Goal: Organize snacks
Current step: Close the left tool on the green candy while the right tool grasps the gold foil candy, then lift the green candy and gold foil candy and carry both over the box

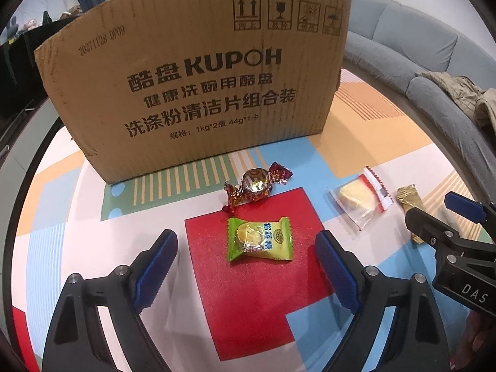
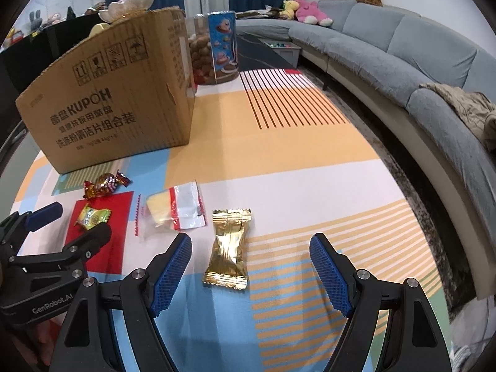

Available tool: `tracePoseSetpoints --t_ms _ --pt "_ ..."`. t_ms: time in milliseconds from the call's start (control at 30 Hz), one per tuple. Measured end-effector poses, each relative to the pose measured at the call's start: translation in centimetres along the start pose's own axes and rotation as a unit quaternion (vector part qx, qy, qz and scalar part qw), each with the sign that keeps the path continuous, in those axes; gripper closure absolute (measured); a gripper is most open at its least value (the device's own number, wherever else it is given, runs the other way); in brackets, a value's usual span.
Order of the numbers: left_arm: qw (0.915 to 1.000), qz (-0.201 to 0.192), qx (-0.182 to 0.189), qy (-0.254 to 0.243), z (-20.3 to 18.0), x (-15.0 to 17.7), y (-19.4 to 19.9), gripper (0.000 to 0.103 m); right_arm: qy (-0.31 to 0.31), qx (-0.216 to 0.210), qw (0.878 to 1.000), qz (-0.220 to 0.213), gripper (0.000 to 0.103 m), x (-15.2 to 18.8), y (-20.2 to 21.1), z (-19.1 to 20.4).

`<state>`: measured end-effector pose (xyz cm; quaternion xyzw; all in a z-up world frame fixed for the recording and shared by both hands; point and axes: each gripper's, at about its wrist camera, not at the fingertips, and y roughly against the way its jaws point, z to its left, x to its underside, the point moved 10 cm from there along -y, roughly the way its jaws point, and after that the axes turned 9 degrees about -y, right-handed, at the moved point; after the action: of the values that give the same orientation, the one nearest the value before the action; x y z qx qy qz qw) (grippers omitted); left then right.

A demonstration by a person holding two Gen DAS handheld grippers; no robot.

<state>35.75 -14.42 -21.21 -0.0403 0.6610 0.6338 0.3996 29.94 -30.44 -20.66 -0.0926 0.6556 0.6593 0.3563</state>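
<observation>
A green candy packet (image 1: 259, 239) lies on a red patch of the patterned tablecloth, just ahead of my left gripper (image 1: 246, 263), whose jaws stand wide open around nothing. Behind the packet rests a dark red twist-wrapped candy (image 1: 255, 186), with a clear packet holding a yellow piece (image 1: 359, 200) to its right. In the right wrist view a gold foil packet (image 2: 228, 248) lies between and slightly ahead of the open right gripper (image 2: 249, 266); the pads do not touch it. The cardboard box (image 1: 192, 80) stands upright behind the snacks.
A clear tub of round snacks with a blue label (image 2: 214, 52) stands behind the box. A grey sofa (image 2: 403, 49) curves along the right, with plush toys (image 2: 307, 11) and a beige cloth on it. The table's edge (image 2: 412, 186) runs along the right.
</observation>
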Motion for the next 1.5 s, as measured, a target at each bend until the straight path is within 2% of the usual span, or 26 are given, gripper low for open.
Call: tracePoseSetpoints --t_ms 67,267,367,500,633,667,767,967,1500 --pt "1.0 0.002 0.003 0.001 0.1 0.0 -0.2 0.019 0.0 0.001 1.0 0.003 0.024 0.0 -0.3 0.1" --pt "0.9999 0.001 0.009 0.006 0.3 0.0 -0.6 0.026 -0.003 0.001 1.0 0.006 0.024 0.3 -0.6 0.2" --pt "0.9998 -0.002 0.015 0.008 0.4 0.0 -0.5 0.034 -0.004 0.002 1.0 0.008 0.032 0.4 -0.7 0.2" --pt "0.9998 -0.007 0.016 0.007 0.7 0.2 -0.1 0.045 -0.001 0.0 1.0 0.006 0.048 0.2 -0.6 0.4" --pt "0.9998 -0.009 0.018 0.003 0.5 0.1 0.2 0.062 0.0 -0.002 1.0 0.005 0.062 0.0 -0.7 0.5" --pt "0.9998 -0.009 0.018 0.003 0.3 0.1 0.3 0.064 0.001 -0.002 1.0 0.005 0.064 0.0 -0.7 0.5" --pt "0.9998 -0.01 0.019 0.002 0.0 -0.1 0.3 0.068 0.001 -0.005 1.0 0.005 0.08 0.0 -0.6 0.6" --pt "0.9997 -0.009 0.021 -0.001 -0.4 0.0 0.4 0.071 -0.001 -0.013 1.0 0.007 0.083 0.2 -0.5 0.7" --pt "0.9997 -0.021 0.015 0.002 0.0 -0.4 2.2 0.072 0.004 -0.02 1.0 -0.006 0.083 -0.2 1.2 1.4"
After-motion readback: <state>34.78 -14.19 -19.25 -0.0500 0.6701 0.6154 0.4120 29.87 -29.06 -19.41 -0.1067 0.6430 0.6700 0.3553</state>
